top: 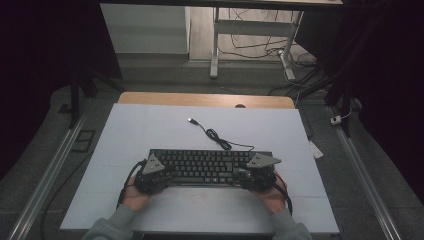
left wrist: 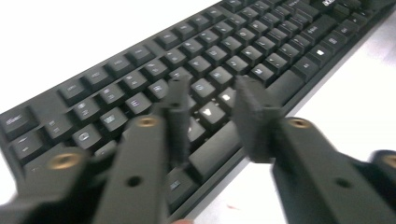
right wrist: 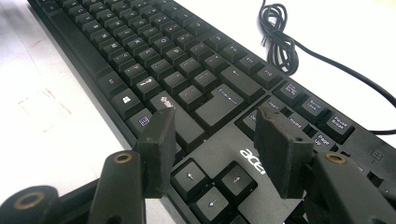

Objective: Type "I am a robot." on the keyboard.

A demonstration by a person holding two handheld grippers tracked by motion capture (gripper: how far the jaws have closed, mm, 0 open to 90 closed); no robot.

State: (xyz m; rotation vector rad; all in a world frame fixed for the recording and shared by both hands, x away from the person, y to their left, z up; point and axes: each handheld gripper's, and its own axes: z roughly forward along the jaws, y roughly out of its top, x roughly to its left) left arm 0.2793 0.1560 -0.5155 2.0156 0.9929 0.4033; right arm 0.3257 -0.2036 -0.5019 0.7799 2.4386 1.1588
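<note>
One pale worktop (top: pixel 150 130) filled the middle of the high view. One black keyboard (top: pixel 207 165) lay flat on it, toward the six o'clock edge, with its long side running from nine to three o'clock. One black cable (top: pixel 216 136) ran from the keyboard's far edge toward eleven o'clock, coiled once and ended in a plug. Two claws sat at the keyboard, one at each end. The left claw (left wrist: pixel 212 116) hovered over the keys at the nine o'clock end, its jaws apart with nothing pinched between them; the view was blurred. The right claw (right wrist: pixel 212 140) stood over the arrow keys at the three o'clock end, its jaws spread wide with only keys showing beneath the gap. Two hands, in grey sleeves, came in from six o'clock.
</note>
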